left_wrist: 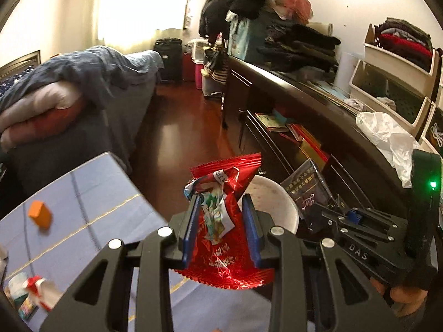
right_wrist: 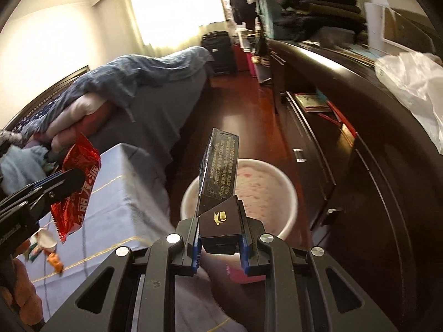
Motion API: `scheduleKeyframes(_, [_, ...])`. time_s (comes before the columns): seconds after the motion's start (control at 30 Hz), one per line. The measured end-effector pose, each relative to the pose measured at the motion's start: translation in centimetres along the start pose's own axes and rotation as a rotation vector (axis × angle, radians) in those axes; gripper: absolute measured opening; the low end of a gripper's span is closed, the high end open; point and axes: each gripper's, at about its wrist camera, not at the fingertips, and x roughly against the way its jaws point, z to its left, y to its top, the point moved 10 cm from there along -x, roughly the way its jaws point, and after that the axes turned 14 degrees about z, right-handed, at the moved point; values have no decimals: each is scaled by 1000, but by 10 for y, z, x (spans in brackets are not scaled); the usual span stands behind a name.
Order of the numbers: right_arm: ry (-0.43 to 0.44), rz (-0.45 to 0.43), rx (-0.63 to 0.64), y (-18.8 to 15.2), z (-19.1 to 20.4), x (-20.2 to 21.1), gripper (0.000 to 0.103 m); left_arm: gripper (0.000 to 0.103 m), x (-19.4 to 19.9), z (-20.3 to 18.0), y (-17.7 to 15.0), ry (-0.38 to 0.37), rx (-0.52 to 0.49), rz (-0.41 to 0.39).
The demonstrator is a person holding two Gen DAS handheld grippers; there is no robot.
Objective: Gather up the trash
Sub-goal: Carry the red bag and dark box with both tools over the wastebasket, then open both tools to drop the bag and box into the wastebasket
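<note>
Red wrapper (left_wrist: pixel 221 238) clamped in left gripper (left_wrist: pixel 221 207) — dark box (right_wrist: pixel 218 177) in right gripper (right_wrist: pixel 218 207).

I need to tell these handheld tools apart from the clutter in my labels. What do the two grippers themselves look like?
Both are alike: a black frame of slotted linkage bars with round silver pivot bolts, ending in two flat fingers with blue pads. The left gripper shows this up close, as does the right gripper. Seen from the left camera, the right one's body bears white letters "DAS" and a lit green lamp on its upright black housing.
</note>
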Motion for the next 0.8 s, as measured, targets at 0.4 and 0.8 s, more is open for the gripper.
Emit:
scheduleKeyframes(0.4, [-33, 28, -57, 20, -39, -47, 22, 32, -83, -28, 35, -79, -15, 80])
scheduleKeyframes(0.8, [-75, 47, -41, 32, -46, -82, 28, 57, -118, -13, 52, -127, 59, 96])
